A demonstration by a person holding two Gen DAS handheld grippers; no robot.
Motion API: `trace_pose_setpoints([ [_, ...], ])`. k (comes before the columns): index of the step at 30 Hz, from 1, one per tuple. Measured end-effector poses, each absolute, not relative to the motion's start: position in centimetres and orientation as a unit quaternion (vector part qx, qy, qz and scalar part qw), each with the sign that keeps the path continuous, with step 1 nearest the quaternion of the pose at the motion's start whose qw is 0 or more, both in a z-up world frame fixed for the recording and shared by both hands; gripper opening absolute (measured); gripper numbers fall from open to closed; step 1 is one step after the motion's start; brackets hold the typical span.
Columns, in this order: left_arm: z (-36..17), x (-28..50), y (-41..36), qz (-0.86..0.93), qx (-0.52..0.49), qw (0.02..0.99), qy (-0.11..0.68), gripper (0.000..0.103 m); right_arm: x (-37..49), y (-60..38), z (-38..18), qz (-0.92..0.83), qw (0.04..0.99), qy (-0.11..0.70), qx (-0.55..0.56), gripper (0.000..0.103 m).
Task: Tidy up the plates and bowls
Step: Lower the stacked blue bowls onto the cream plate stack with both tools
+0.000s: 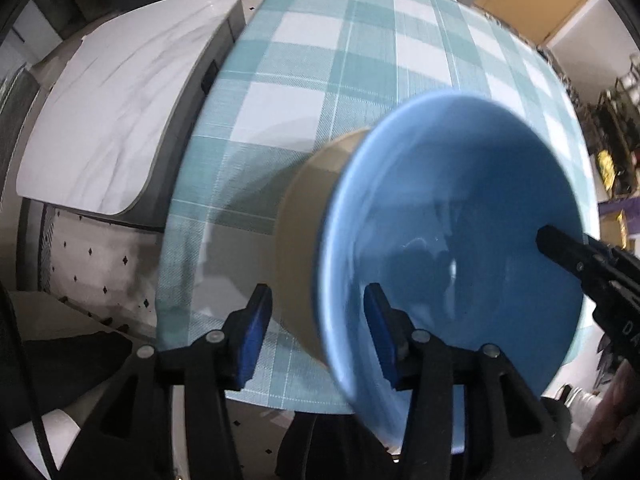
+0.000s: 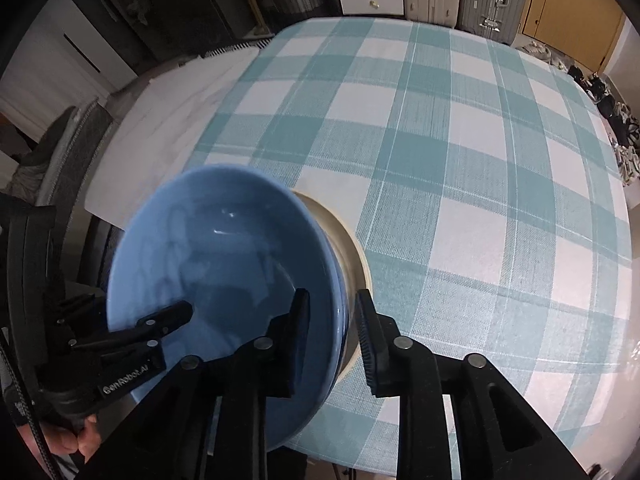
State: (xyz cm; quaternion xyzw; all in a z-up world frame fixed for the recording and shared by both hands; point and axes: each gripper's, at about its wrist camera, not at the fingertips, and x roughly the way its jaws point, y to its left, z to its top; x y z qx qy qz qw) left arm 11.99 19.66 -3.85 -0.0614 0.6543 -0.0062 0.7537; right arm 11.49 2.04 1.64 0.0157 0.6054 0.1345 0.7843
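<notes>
A blue bowl [image 1: 452,216] is seen over a beige bowl [image 1: 304,240]; the desk [image 1: 360,60] is covered in teal-and-white checks. Black tongs [image 1: 316,340] carry blue pads.

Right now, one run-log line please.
blue bowl stacked in cream bowl | left claw open, straddling rim | right claw open, straddling rim

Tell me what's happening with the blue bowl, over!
Both grippers open, straddling opposite rims of blue bowl. Bowl stacked on cream dish. Nothing in the way.

The blue bowl [image 2: 224,256] looks glazed, smooth and glossy; the cream bowl [image 1: 308,232] beneath looks matt. The checked tablecloth [image 2: 440,168] is woven, textured cloth.
</notes>
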Motion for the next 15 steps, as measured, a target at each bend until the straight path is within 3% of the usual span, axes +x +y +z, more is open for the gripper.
trace_pose_setpoints([
  [15,3.7,8.3,19.4,0.021,-0.040,0.827,0.560,0.049,9.2,1.2,4.9,0.157,0.826,0.541,0.011,0.027],
])
